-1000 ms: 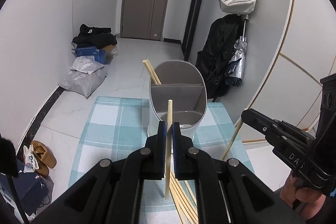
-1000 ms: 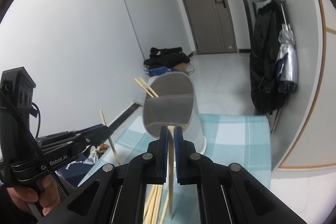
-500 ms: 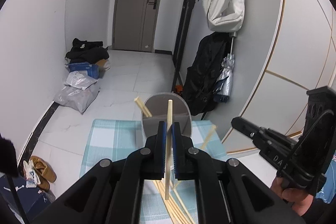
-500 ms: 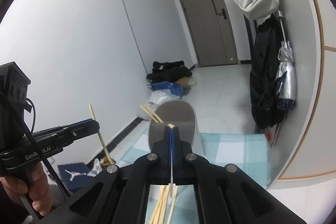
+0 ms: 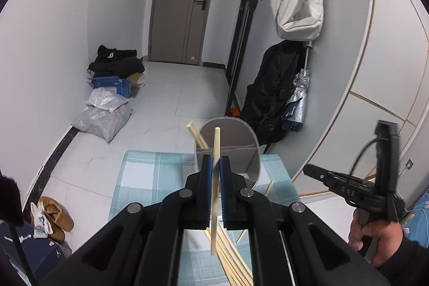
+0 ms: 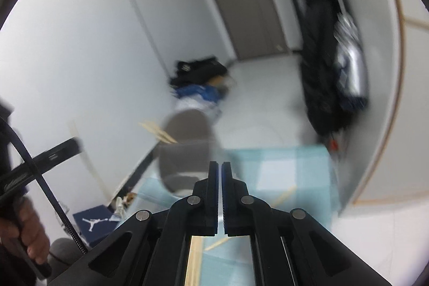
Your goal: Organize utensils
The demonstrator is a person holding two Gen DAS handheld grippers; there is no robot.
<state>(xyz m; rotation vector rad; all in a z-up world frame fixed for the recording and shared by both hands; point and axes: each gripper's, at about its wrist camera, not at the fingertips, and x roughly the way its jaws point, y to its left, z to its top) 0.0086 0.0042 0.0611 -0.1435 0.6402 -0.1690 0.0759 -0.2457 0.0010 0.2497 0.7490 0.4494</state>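
My left gripper [image 5: 214,165] is shut on one wooden chopstick [image 5: 215,178], held upright above the table. Just beyond it stands the grey divided utensil holder [image 5: 236,149], with chopsticks [image 5: 197,136] leaning out of its left side. More chopsticks [image 5: 233,259] lie loose on the blue checked cloth [image 5: 150,178] under my left gripper. My right gripper [image 6: 220,173] has its jaws nearly together with nothing between them; its view is blurred. It also shows in the left wrist view [image 5: 335,182] at the right. A loose chopstick [image 6: 284,196] lies on the cloth [image 6: 281,168] right of the holder [image 6: 185,149].
The table edge drops to a tiled floor. Bags and a blue box [image 5: 111,83] lie by the left wall, shoes [image 5: 57,216] at lower left. A black coat and umbrella [image 5: 297,98] hang at the right wall, with a white bag [image 5: 297,10] above.
My right gripper no longer holds its chopstick, which now lies on the cloth, and it has swung right. My left gripper keeps its chopstick and has moved slightly relative to the holder.
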